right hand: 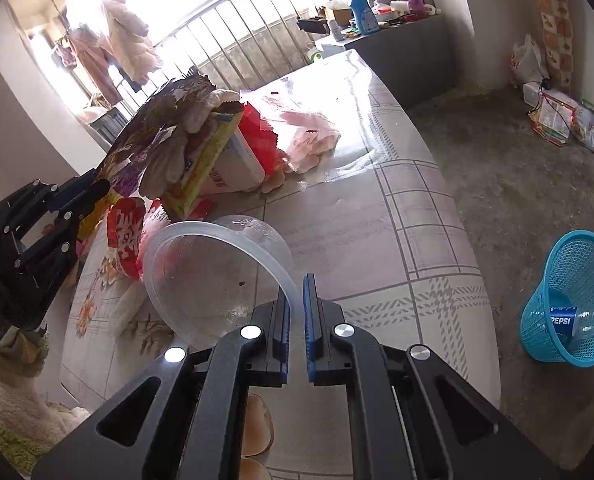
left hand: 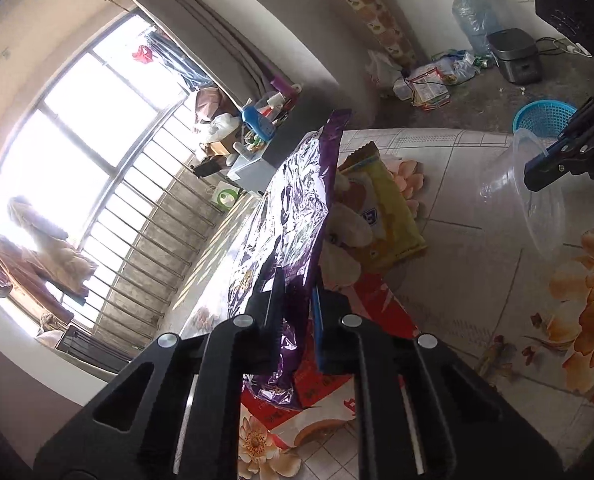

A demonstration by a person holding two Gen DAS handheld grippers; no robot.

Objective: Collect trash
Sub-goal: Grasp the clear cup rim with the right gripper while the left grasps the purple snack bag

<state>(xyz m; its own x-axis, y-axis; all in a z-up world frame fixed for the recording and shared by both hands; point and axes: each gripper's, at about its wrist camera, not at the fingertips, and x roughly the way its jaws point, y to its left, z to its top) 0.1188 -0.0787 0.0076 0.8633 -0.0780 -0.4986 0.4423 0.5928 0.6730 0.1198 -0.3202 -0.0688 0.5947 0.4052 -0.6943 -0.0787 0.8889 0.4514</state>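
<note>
trash is partly collected: one bottle (right hand: 581, 322) lies in our blue basket (right hand: 569, 264), our left gripper (left hand: 297, 304) clamps a purple wrapper (left hand: 297, 200), our right gripper (right hand: 295, 300) pinches a clear tub (right hand: 217, 276), and more wrappers (right hand: 201, 168) wait on the surface (right hand: 377, 200).

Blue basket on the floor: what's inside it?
The blue basket holds one plastic Pepsi bottle, lying on its side and showing through the mesh. Nothing else shows through, but the far wall hides part of the bottom.

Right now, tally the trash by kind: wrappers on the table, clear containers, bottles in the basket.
Snack wrappers: 3, purple, yellow, red
Clear plastic containers: 1
Bottles in the blue basket: 1
Total: 5
</note>
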